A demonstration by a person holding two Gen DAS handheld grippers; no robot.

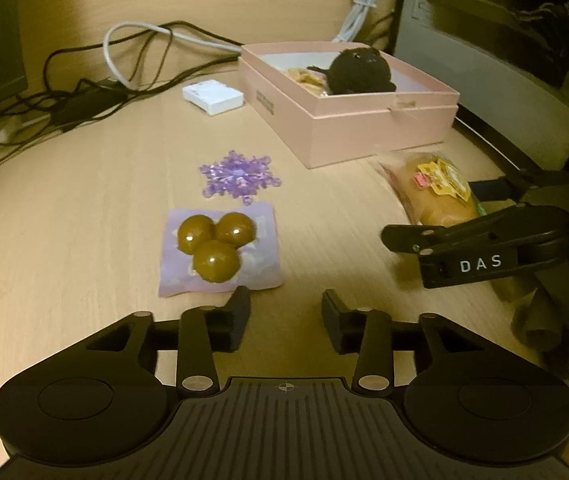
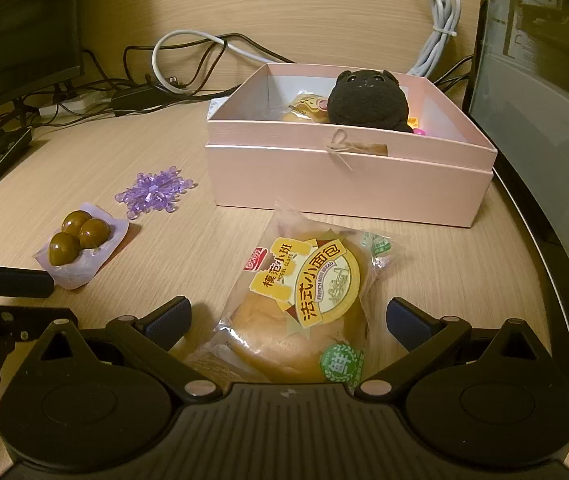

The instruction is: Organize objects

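We see the left gripper angled down over the wooden desk, jaws partly apart and empty, the pack of three brown balls at its eleven o'clock. The right gripper tilts down, jaws wide around the wrapped mini bread, seemingly not pressing it. The pink box sits at twelve o'clock, holding a black plush cat.

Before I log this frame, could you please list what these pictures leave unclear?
- Right wrist view: the round black plush cat and pink cardboard box wall hide most box contents.
- Left wrist view: the right gripper covers part of the blurred wrapped bread bun.
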